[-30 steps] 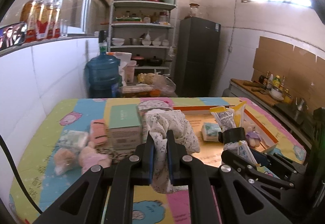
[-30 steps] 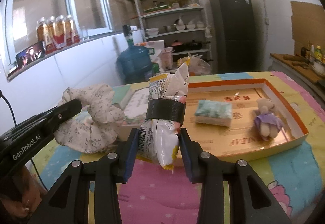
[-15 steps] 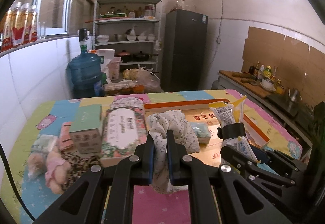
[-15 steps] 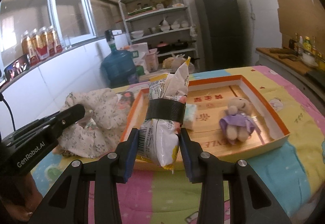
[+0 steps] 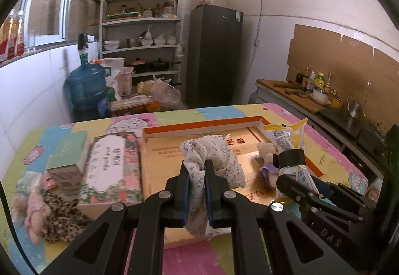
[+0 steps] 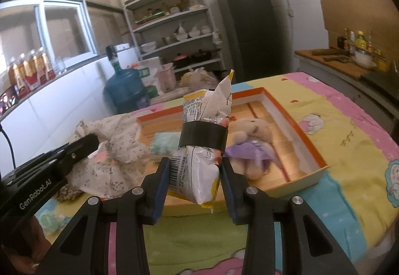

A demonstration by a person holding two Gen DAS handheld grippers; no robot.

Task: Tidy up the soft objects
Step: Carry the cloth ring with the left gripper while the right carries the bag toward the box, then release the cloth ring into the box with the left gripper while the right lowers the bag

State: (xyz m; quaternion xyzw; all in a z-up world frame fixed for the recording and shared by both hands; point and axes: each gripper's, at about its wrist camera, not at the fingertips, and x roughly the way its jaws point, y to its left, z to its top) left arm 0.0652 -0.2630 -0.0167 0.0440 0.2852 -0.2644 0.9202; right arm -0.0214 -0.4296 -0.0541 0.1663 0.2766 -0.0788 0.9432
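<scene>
Carrying step: left gripper jaws pinch cloth, right gripper jaws pinch packet; next, lower both into tray.

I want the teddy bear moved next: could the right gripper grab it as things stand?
Probably not yet. The right gripper is already shut on the snack bag, which hangs between it and the teddy bear in the orange-rimmed tray. It would need to release the bag first.
</scene>
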